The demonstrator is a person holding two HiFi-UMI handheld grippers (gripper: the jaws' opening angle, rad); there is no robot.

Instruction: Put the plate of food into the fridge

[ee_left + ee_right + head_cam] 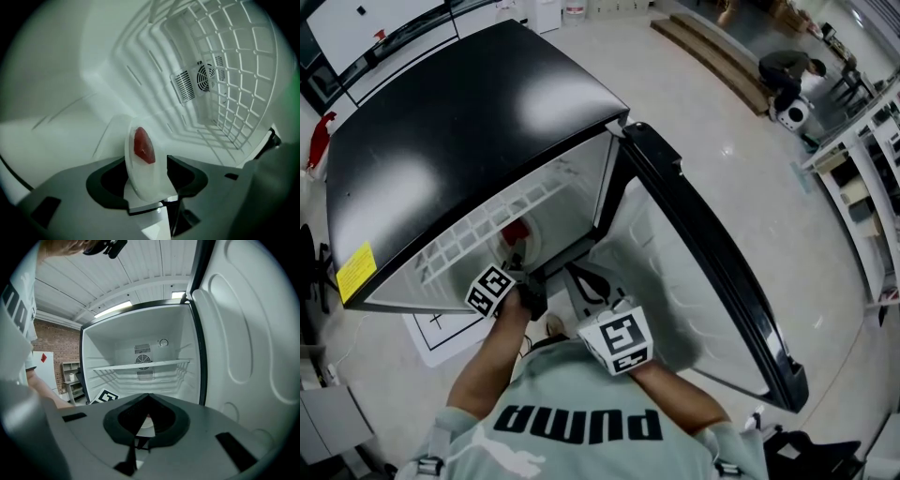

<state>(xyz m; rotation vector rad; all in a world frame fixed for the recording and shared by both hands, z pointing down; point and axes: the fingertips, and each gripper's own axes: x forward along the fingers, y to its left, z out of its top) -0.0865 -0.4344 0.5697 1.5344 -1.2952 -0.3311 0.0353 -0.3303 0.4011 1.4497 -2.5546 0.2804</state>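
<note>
A white plate (145, 176) carrying a red piece of food (143, 146) sits on the floor of the open black fridge (441, 122), below a white wire shelf (234, 84). My left gripper (146, 160) reaches into the fridge. Its jaws stand open on either side of the plate's rim, with a gap at each pad. From the head view the plate (528, 239) shows just beyond the left gripper (517, 267). My right gripper (579, 281) hangs at the fridge opening beside it. It (149, 397) is shut, tips touching, with nothing in it.
The fridge door (712, 262) stands wide open to the right. A fan grille (197, 79) is on the back wall. On the floor beyond are wooden steps (712, 47), a crouching person (787, 70) and shelving (862, 169).
</note>
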